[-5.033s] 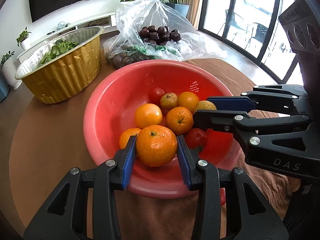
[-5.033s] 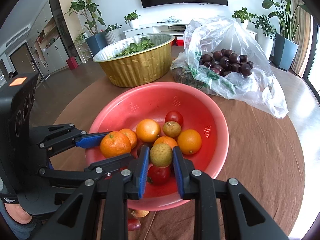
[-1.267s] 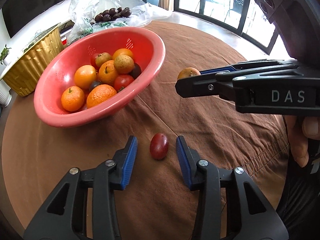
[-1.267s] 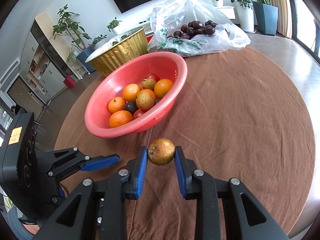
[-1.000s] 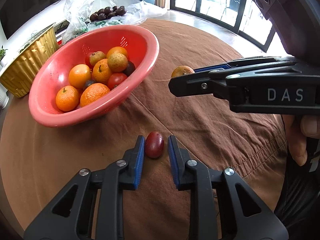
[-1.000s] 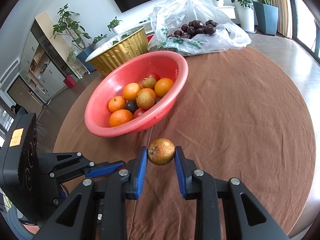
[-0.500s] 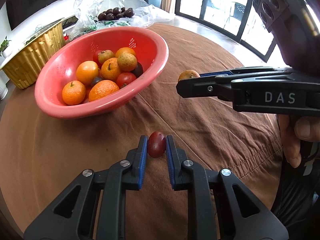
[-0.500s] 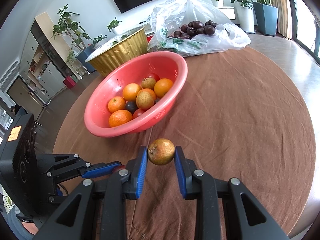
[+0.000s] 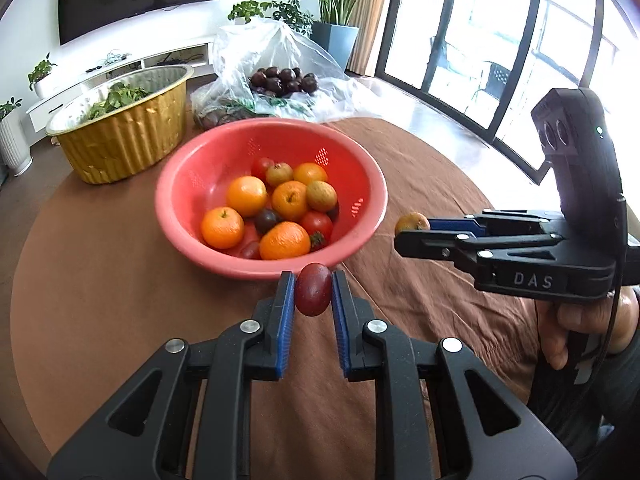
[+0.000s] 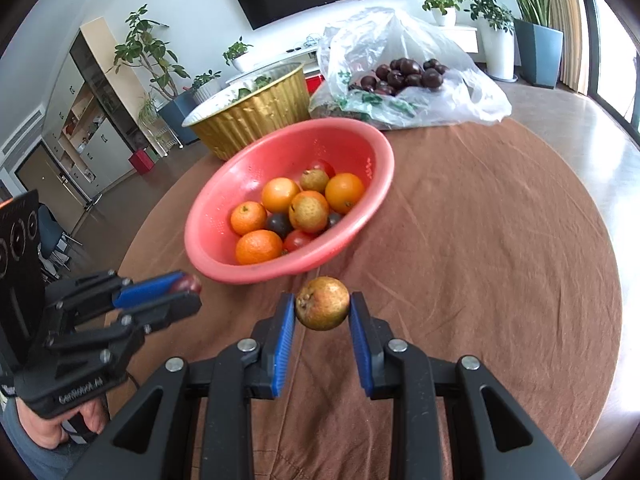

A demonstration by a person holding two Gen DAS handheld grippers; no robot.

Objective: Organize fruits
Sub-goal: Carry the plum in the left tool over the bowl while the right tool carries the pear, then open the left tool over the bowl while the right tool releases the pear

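My left gripper [image 9: 313, 294] is pinching a small dark-red oval fruit [image 9: 313, 289] between its blue pads, holding it clear of the brown tablecloth [image 9: 100, 280], just in front of the near rim of the red colander bowl [image 9: 368, 184]. My right gripper [image 10: 322, 309] is clamped on a rough, brownish-yellow round fruit [image 10: 322, 303], also held in the air above the cloth, just in front of the bowl's rim; in the left wrist view that fruit peeks out at the fingertips, to the right of the bowl. Inside the bowl I see oranges [image 9: 247, 195], a couple of red tomatoes [image 9: 317, 224], a dark plum [image 9: 267, 220] and more of the rough brownish fruits [image 9: 321, 196]. Behind the bowl stands a gold foil pan [image 9: 120, 136] with leafy greens in it, and beside that a clear plastic bag [image 9: 276, 60] holding dark plums. A hand [image 9: 580, 328] grips the right tool's handle at the right edge of the left wrist view.
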